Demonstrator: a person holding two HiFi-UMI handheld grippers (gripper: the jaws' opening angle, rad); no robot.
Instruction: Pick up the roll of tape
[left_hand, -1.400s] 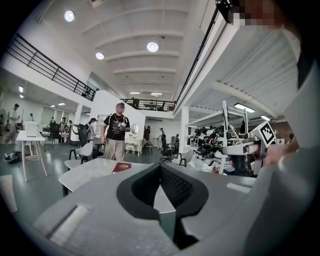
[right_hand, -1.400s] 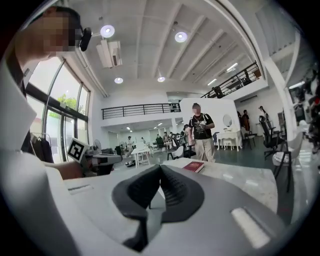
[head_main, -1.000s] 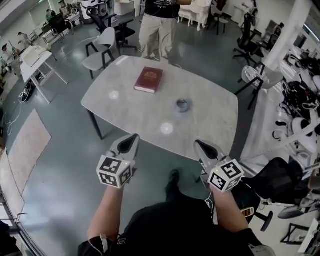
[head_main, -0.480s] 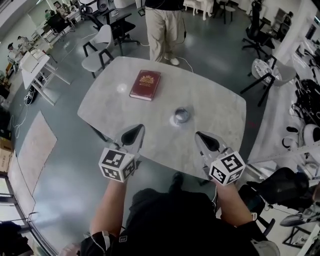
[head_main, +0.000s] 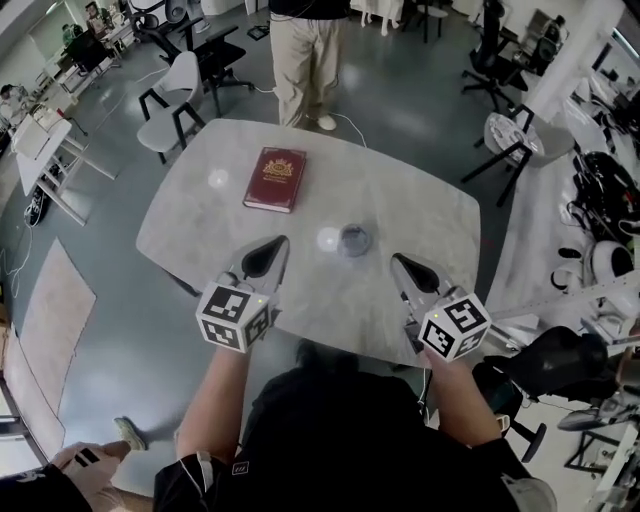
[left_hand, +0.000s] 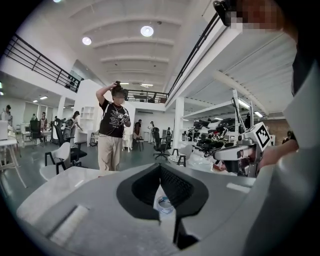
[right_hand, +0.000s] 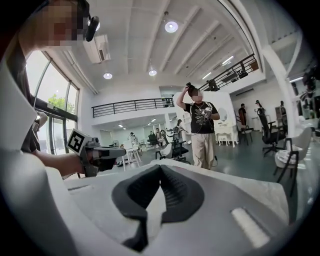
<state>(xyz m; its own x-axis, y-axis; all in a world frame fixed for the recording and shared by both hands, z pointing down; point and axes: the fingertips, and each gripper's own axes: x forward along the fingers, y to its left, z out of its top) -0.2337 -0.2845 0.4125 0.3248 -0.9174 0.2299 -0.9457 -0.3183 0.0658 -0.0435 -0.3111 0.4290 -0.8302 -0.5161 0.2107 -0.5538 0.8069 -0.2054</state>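
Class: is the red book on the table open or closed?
Closed: the red book lies flat, its cover facing up.

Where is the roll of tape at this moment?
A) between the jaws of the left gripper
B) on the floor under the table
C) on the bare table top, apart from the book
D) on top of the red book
C: the roll of tape lies on the table, apart from the red book; the left gripper and the right gripper are shut and empty, short of it.

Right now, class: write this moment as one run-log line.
left claw shut, empty | right claw shut, empty | tape roll on table, untouched, ahead of both claws | red book farther back
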